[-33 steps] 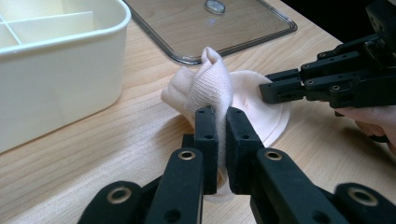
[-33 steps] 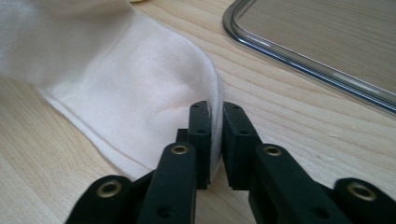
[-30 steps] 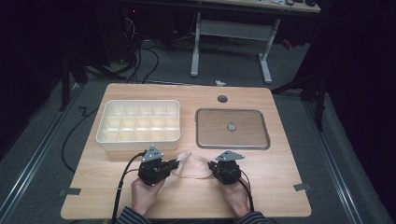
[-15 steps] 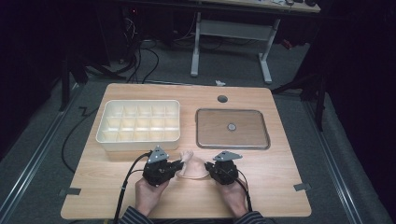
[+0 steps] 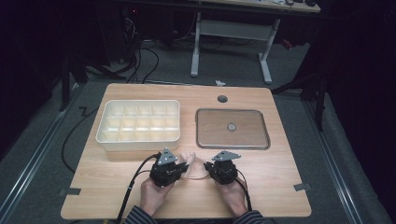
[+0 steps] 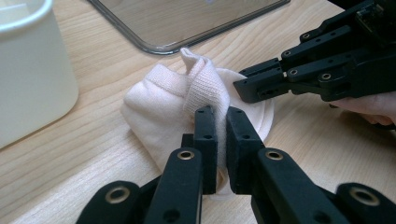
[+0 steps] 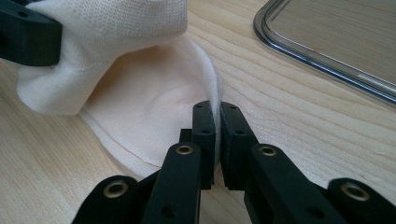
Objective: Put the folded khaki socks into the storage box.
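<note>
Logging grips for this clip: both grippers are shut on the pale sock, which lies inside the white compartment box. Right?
Not quite. Both the left gripper and right gripper pinch the sock, but it lies on the table, in front of the box, as the high view shows.

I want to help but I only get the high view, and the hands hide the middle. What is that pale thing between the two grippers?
Observer: A cream sock, lying on the table. It looks folded over on itself.
Operator: Is the left gripper grabbing it?
Observer: Yes, the left gripper is shut on a raised fold of the knit.
Operator: And the right one?
Observer: The right gripper is shut on the sock's thin rounded edge, which otherwise lies flat on the wood.
Operator: Is the sock touching the tray?
Observer: No, bare wood shows between it and the tray.
</note>
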A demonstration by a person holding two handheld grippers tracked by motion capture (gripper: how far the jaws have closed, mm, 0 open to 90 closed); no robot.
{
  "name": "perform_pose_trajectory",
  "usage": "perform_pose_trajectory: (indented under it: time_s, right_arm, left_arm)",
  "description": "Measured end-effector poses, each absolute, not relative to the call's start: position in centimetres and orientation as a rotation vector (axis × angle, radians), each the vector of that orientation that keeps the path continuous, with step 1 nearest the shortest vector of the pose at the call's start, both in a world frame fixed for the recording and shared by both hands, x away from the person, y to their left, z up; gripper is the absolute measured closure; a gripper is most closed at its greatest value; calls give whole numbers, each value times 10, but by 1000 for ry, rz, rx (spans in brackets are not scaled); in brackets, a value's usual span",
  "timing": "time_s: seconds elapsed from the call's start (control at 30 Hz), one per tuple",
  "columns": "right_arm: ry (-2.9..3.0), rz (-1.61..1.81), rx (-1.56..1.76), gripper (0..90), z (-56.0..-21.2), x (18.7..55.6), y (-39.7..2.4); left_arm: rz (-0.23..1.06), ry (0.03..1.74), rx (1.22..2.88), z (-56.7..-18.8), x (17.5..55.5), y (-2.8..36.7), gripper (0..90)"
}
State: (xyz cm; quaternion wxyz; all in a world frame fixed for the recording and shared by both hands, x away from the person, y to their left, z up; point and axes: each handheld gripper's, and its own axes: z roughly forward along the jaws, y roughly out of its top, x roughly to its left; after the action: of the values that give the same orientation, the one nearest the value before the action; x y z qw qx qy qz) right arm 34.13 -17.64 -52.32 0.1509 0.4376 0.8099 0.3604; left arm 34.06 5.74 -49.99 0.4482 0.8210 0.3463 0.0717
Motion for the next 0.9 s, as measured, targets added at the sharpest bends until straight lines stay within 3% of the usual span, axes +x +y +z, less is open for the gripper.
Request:
perform_pose_trajectory:
  time_s: [0.9]
  right_arm:
    - [2336, 1041, 1267, 852, -526, 346, -178]
  left_arm:
    - [131, 864, 2111, -519, 348, 39, 851]
